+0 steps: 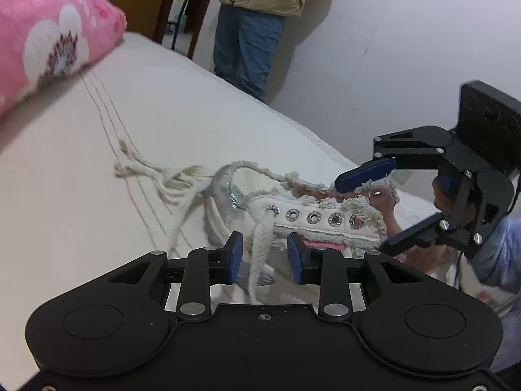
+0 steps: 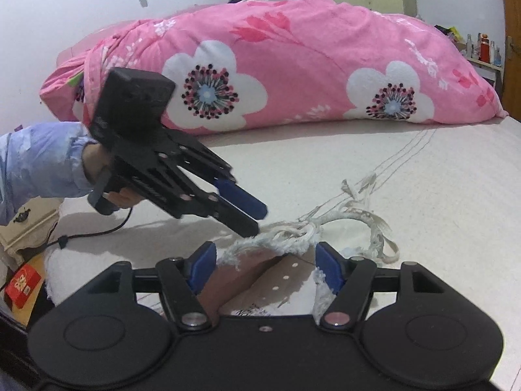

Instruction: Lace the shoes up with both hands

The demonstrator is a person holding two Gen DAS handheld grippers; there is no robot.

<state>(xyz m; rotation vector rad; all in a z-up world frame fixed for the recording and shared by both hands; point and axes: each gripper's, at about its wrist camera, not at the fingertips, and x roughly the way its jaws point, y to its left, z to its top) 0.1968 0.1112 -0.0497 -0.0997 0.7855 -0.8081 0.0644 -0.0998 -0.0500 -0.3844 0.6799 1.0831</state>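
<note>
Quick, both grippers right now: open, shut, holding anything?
Left gripper: open, lace hanging between pads, not pinched.
Right gripper: open, straddling the shoe, gripping nothing.

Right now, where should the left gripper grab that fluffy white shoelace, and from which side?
Grab the shoelace on the straight stretch hanging down from the shoe, coming in head-on from the near side. That strand already runs upright between the left gripper fingers, which stand apart, so closing them should pinch it across its width.
</note>
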